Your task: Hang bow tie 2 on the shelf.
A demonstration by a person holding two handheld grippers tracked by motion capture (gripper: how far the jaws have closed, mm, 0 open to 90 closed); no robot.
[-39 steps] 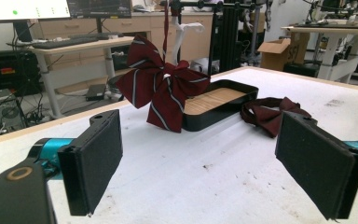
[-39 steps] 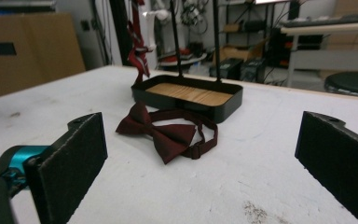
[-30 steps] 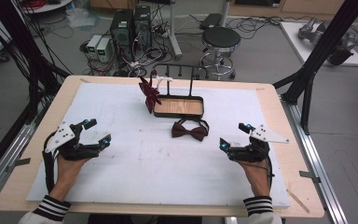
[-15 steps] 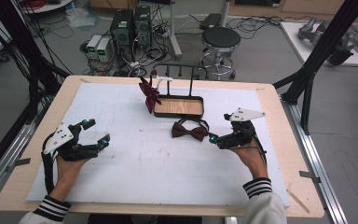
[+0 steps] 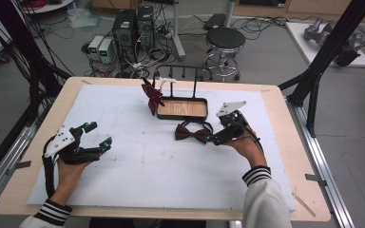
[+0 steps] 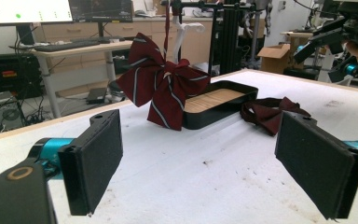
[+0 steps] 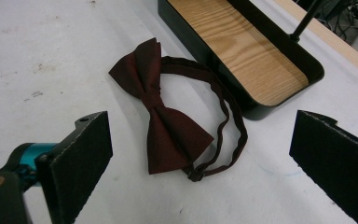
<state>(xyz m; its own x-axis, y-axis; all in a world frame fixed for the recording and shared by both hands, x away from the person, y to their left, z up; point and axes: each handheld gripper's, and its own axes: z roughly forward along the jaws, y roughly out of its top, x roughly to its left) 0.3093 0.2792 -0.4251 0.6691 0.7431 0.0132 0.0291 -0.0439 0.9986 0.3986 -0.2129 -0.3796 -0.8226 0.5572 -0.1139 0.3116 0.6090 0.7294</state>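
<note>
The right gripper [image 5: 212, 137] stands with its jaws spread wide and nothing between them, poised just above the white table cover [image 5: 138, 171] and directed at the plain maroon bow tie [image 5: 193, 133]. In the right gripper view that bow tie [image 7: 161, 112] lies flat directly ahead of the jaws, centred in the gap and a short way beyond the pads, touching neither. Its long axis runs away from the gripper and slightly to that view's left: the near wing points back toward the jaws, the far wing points forward and left. Its neck strap [image 7: 223, 119] loops out to the right of the bow in that view, toward the black tray [image 7: 200, 44] with a wood-grain floor, which sits farther ahead and to the right, close to the strap but apart from it. In the high view the bow tie's long axis runs roughly across the table, with its right wing tip just beside the right gripper's jaw tips. The left gripper [image 5: 97, 137] is likewise wide apart and empty, held low over the cover and well apart from the bow tie. Ahead of it, in the left gripper view, a striped maroon bow [image 6: 165, 88] hangs from a stand [image 6: 182, 32] in front of the tray.
</note>
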